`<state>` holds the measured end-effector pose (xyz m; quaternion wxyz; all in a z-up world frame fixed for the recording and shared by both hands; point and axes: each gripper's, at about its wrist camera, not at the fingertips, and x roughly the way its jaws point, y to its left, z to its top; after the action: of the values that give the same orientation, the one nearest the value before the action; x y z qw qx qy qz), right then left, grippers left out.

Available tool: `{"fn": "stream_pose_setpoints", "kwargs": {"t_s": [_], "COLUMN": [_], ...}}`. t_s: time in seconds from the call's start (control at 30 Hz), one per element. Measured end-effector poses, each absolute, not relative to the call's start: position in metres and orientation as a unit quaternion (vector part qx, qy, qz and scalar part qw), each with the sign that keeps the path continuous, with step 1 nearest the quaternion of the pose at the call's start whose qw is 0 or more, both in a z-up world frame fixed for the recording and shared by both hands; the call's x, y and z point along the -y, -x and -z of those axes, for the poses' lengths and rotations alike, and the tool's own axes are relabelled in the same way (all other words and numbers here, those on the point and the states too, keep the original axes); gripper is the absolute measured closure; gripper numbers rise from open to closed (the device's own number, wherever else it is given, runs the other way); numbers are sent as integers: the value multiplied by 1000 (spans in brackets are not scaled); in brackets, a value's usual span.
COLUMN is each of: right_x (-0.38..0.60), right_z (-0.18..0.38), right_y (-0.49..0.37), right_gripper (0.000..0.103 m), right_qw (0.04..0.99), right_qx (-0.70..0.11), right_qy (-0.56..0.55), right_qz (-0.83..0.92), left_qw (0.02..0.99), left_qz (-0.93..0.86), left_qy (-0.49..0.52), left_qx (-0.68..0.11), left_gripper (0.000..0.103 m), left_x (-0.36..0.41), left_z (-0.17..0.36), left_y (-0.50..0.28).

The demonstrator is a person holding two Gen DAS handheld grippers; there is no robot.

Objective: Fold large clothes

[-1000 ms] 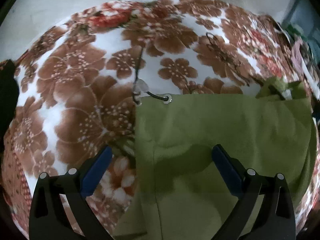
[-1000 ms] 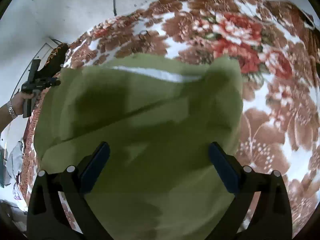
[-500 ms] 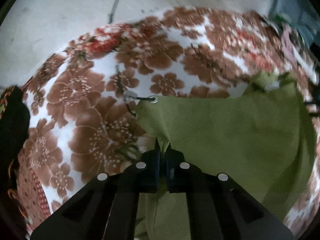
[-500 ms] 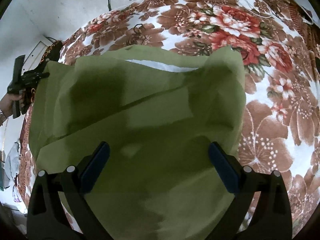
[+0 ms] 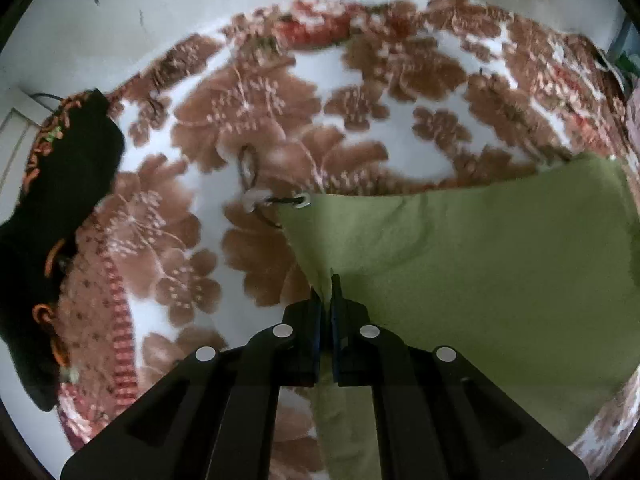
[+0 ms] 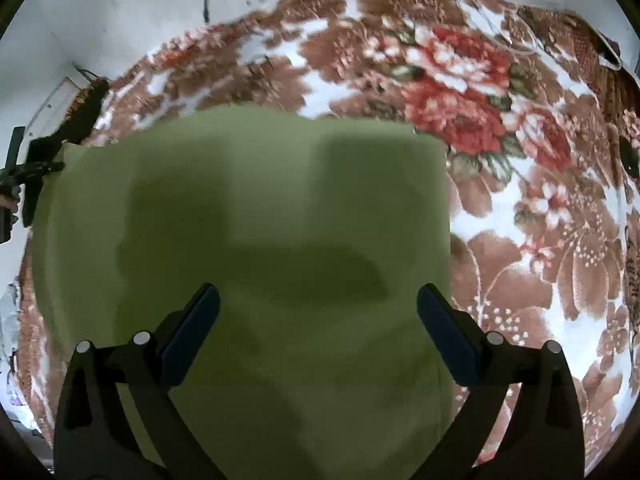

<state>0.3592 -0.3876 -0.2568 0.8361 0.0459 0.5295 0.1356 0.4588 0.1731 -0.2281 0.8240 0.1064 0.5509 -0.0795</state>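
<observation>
Since a second ago the left gripper has gone from wide open over the green garment to fully closed, its two fingers pinching a raised fold at the cloth's left edge, and it has drawn that edge up so the fabric peaks between the pads; the garment's far edge, which showed a white strip in the right wrist view, now lies as one smooth green line. The right gripper hangs over the middle of the garment with its fingers spread wide, the blue pads clear of the cloth and gripping nothing. The garment lies spread flat on the floral blanket, brown and red flowers on white, which serves as the working surface; in the left wrist view the cloth fills the right half, its far left corner carrying a metal eyelet with a dark drawcord trailing onto the blanket. A black cloth with orange embroidery sits at the blanket's left edge. Beyond the blanket's far edge is a pale floor.
</observation>
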Motion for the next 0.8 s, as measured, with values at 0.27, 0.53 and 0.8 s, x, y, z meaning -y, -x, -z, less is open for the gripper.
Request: {"fn": "stream_pose_setpoints", "kwargs": {"t_s": [0.27,0.53,0.8], "right_x": [399,401,323], "right_z": [309,280,204], "right_y": [-377,-362,-318], "right_gripper": [5,5,5], "right_qw": [826,843,882], "right_qx": [-551,-526,-455], "right_qy": [-46,-61,-29], "right_qz": [-112,-95,-115], "left_qw": [813,849,875], "left_qz": [86,48,61], "left_qy": [-102,-68,-105], "left_qx": [-566,-523,-469], "left_gripper": [93,5,5], "left_x": [-160,-182,-112], "left_z": [284,239,178], "left_y": [-461,-436,-338]}}
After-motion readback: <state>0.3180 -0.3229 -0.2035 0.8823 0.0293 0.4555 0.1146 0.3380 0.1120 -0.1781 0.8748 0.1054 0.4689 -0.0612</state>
